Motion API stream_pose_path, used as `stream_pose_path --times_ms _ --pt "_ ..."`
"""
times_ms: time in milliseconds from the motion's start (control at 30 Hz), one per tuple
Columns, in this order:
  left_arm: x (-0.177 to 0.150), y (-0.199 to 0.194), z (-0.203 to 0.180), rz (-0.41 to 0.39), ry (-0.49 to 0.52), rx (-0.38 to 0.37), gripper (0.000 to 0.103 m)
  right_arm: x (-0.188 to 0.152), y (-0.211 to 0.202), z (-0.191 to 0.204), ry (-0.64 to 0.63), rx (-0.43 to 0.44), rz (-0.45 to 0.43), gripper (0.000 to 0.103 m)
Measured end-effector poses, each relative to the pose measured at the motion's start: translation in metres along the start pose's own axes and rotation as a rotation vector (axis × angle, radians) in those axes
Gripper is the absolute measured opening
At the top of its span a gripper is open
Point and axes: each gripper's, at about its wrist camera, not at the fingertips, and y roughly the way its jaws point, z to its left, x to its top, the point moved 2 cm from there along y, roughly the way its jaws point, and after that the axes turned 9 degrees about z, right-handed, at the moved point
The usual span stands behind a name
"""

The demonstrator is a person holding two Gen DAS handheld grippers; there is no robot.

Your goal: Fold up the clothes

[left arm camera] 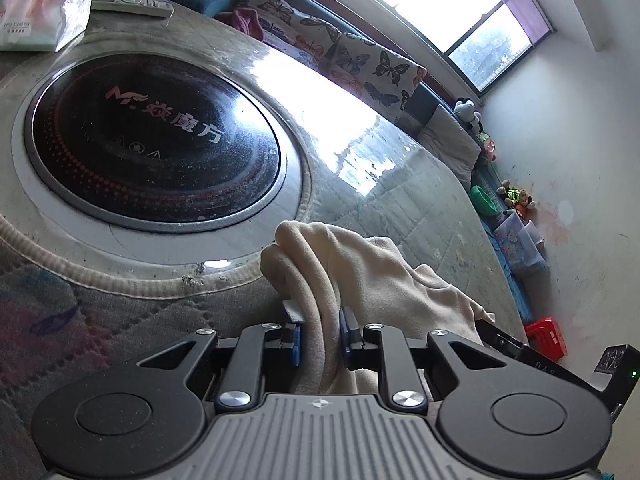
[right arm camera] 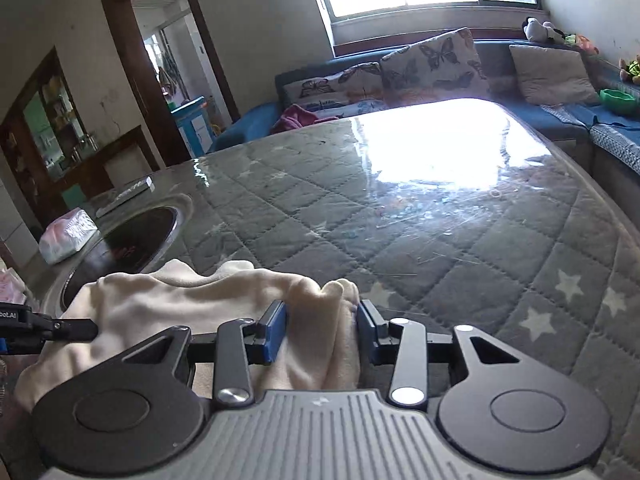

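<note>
Bench (right arm camera: 460, 240): large, rounded corners, covered in a grey quilted cloth with diamond stitching and pale stars under a glossy clear sheet that throws back window glare.

Cooktop (left arm camera: 152, 140): round black glass disc with a metal rim, printed with red dots and lettering, set into the bench inside a corded circular cut-out of the quilt.

Garment (right arm camera: 208, 304): cream, soft fleecy knit, bunched into thick folds. It lies on the near part of the bench beside the cooktop, stretched between the two grippers.

Left gripper (left arm camera: 320, 336): black linkage arms, blue pads, ribbed grey body. Its fingers are drawn close on a thick fold of the garment, which rises ahead of the tips and spills to the right. A white tag shows by the left pad.

Right gripper (right arm camera: 322, 330): same build. Its blue pads stand part-way apart with a bunched ridge of the garment filling the gap and touching both; the cloth trails left toward the other gripper.

Tissue pack (left arm camera: 44, 12): soft plastic wrap, white and pink, at the bench's far edge.

Remote control (left arm camera: 132, 4): slim, pale grey, just beside the tissue pack.
</note>
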Motion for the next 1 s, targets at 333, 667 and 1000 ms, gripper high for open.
stream_pose_path --times_ms 333,667,1000 --pt "-0.003 -0.009 -0.044 -0.055 0.202 0.114 0.017 -0.006 -0.056 0.016 0.001 0.026 -0.140 0.010" --pt "-0.012 -0.009 -0.101 -0.102 0.354 0.108 0.016 -0.012 -0.112 0.020 -0.025 -0.048 -0.258 0.010" --pt "-0.022 0.006 -0.165 -0.114 0.491 0.066 0.016 -0.016 -0.158 -0.011 0.015 -0.165 -0.339 0.010"
